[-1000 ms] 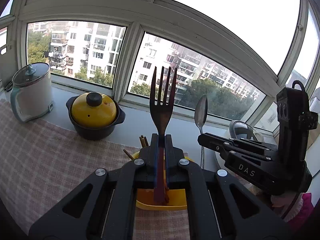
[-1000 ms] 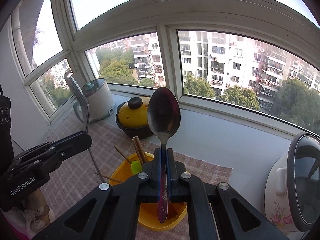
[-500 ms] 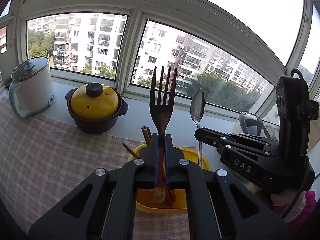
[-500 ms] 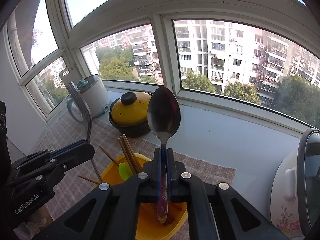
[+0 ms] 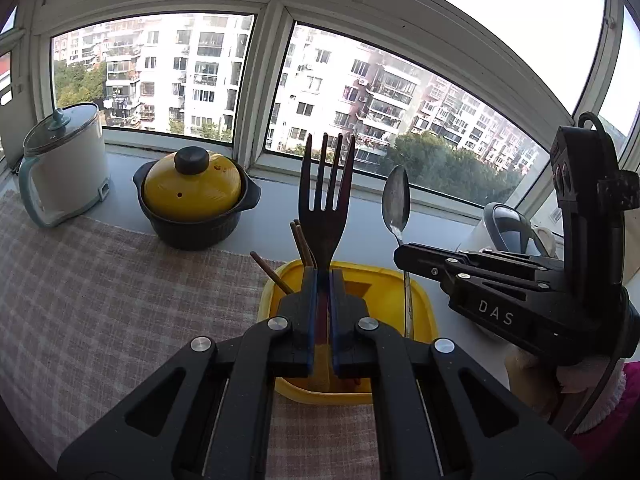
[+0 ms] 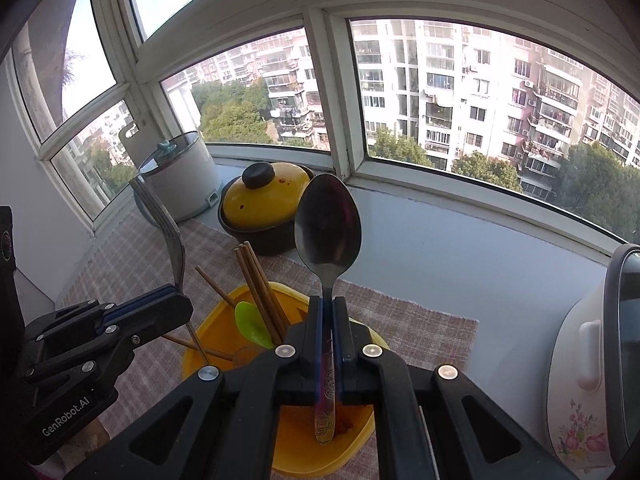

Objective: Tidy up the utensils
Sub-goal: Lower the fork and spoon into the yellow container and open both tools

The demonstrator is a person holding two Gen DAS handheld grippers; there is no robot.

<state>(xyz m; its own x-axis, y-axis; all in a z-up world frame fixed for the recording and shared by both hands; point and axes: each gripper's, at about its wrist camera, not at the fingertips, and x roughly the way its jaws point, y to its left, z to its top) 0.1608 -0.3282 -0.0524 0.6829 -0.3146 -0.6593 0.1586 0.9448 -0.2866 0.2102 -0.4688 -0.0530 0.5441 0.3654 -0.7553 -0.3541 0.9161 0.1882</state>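
Yellow tub holds chopsticks; above it, left gripper clamps an upright fork and right gripper clamps an upright spoon

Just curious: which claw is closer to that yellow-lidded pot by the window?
Left. The left claw, gripping a fork, sits on the pot's side of the yellow tub; the right claw, holding a spoon, is farther.
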